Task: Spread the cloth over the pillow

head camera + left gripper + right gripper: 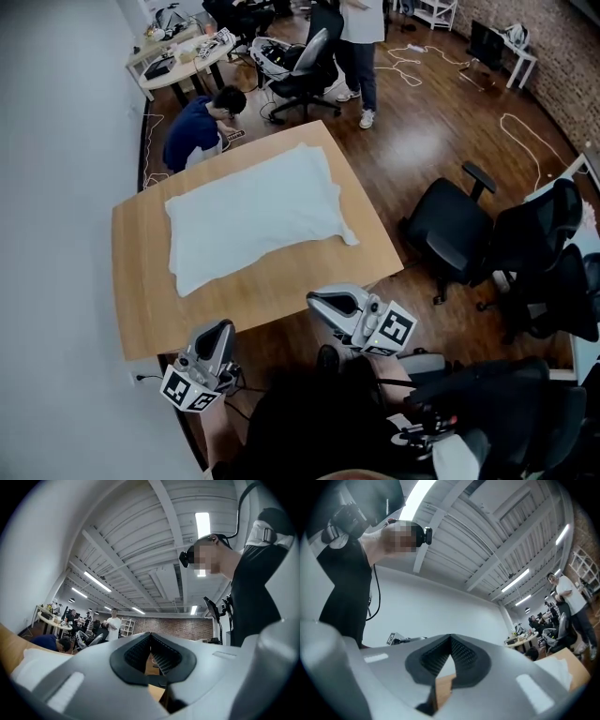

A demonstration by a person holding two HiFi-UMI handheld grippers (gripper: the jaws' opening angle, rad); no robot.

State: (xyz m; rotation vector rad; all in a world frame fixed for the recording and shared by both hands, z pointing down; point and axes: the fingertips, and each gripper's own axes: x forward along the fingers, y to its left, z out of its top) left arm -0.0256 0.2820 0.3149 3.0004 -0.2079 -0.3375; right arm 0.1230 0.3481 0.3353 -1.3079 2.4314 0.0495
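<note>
The white cloth [253, 214] lies spread flat across the middle of the wooden table [141, 309], its near-left and near-right corners drawn out to points. It covers whatever is under it, so the pillow itself cannot be made out. Both grippers hang off the table's near edge, well apart from the cloth, with the left one nearer the person's body. The left gripper [151, 638] has its ribbed pads pressed together with nothing between them, and the right gripper [451, 640] is closed the same way and also empty. Only the head view shows the dark wood floor, the black office chairs [450, 230] to the right, a white cable [525, 141] looping across the floor at the far right, and a person in a blue top [197, 127] crouched at the table's far-left corner. The gripper views tilt upward and give what the head view lacks — a white ribbed ceiling with strip lights [202, 524], a brick wall [164, 626] at the far end, and the person holding the grippers, in a black top with the head camera on. The left gripper view catches a bit of cloth low at its left, and the right gripper view low at its right.
</note>
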